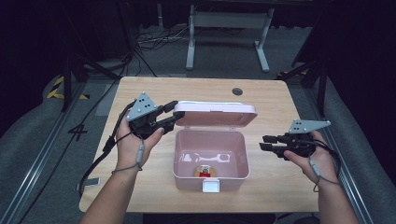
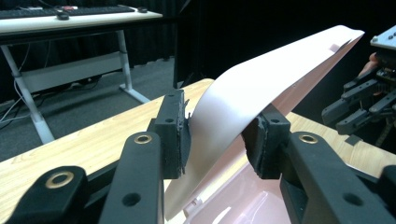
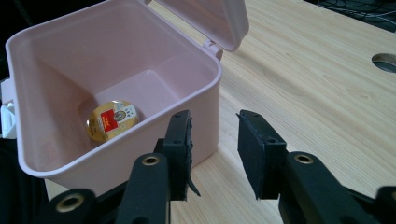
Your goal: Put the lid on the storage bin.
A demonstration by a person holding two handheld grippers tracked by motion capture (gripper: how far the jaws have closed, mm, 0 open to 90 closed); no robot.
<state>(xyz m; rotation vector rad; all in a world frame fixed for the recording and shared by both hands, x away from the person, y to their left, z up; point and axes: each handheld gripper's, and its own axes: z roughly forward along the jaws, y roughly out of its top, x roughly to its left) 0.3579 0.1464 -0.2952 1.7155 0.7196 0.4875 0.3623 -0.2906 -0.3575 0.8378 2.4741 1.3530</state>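
Two parted claws: left straddles the lid, right empty beside the box.

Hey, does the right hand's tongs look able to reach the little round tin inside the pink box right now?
Probably yes: the lid stands open, the right tongs are empty beside the box, and nothing covers the tin.

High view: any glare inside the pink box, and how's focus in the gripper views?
High view: white glare streaks on the pink box floor above the small round tin, surroundings dark. Left gripper view: the lid is sharp, slightly washed out, background desk soft. Right gripper view: evenly lit, tin label blurred, jaws in focus.
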